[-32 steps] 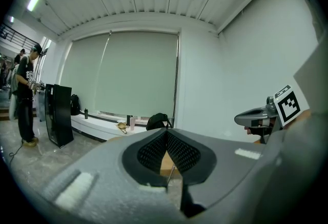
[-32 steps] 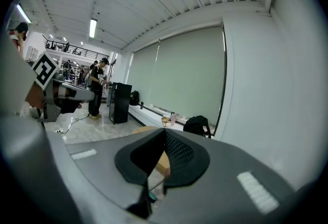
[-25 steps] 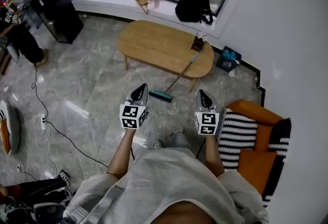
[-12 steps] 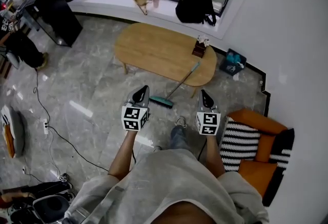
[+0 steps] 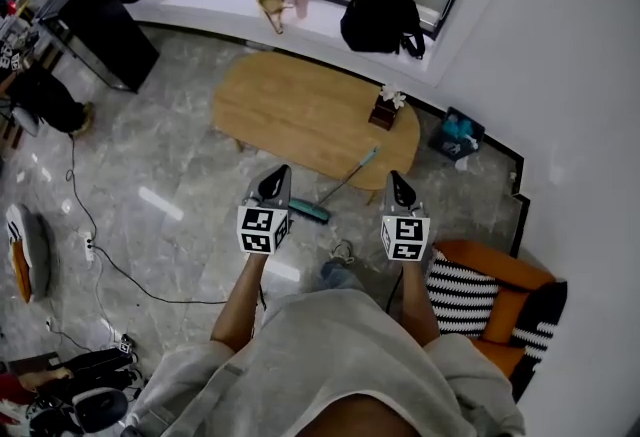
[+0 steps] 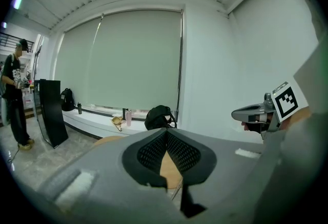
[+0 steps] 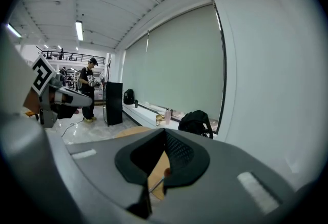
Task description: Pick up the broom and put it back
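The broom [image 5: 335, 187] leans against the front edge of the oval wooden table [image 5: 290, 105], with its teal head [image 5: 309, 211] on the floor and its thin handle slanting up to the right. My left gripper [image 5: 277, 173] is shut and empty, just left of the broom head and above the floor. My right gripper [image 5: 397, 179] is also shut and empty, to the right of the handle. In the right gripper view, the broom handle [image 7: 156, 185] shows through the gap below the closed jaw tips [image 7: 165, 130]. In the left gripper view the left gripper [image 6: 166, 130] points at the table.
An orange chair with a striped cushion [image 5: 470, 290] stands close on my right. A small brown box [image 5: 385, 111] sits on the table. A blue box [image 5: 457, 135] lies by the wall, a black backpack [image 5: 378, 20] on the ledge, a black cabinet [image 5: 95, 25] and cables [image 5: 110, 260] to the left. A person [image 7: 88, 89] stands far left.
Both grippers have been carried forward towards the table and the broom, which now lies between and just ahead of them. Both stay shut.
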`<state>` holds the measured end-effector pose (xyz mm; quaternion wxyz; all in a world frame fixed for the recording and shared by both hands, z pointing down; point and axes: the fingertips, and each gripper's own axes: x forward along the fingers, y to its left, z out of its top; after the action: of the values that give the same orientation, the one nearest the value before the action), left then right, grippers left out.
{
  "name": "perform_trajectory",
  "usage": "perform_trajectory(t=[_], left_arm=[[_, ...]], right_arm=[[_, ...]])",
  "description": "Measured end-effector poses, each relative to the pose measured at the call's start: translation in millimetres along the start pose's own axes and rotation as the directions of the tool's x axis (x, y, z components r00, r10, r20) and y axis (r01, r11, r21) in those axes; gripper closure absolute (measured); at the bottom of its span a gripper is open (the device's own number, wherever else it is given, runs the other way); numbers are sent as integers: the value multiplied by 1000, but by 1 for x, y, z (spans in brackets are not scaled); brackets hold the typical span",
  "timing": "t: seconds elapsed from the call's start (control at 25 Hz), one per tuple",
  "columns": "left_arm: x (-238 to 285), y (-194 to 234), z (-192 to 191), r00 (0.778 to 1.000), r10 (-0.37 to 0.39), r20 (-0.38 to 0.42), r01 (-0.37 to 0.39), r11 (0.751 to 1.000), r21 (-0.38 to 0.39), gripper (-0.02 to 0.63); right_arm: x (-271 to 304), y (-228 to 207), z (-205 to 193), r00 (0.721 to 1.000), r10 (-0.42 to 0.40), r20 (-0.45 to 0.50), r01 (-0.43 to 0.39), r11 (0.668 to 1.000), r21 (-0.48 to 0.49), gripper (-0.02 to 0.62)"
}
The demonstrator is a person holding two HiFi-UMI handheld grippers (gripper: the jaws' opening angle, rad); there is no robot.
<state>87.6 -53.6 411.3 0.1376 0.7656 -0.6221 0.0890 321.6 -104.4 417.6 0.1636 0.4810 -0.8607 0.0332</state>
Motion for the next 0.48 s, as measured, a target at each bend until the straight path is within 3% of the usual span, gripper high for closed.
perform_trajectory(t=[0.48], left_arm=[[56, 9, -2, 994, 86, -69, -85, 996, 11, 609]], right_arm=[[63, -36, -18, 995, 94, -35, -93, 995, 37, 595]])
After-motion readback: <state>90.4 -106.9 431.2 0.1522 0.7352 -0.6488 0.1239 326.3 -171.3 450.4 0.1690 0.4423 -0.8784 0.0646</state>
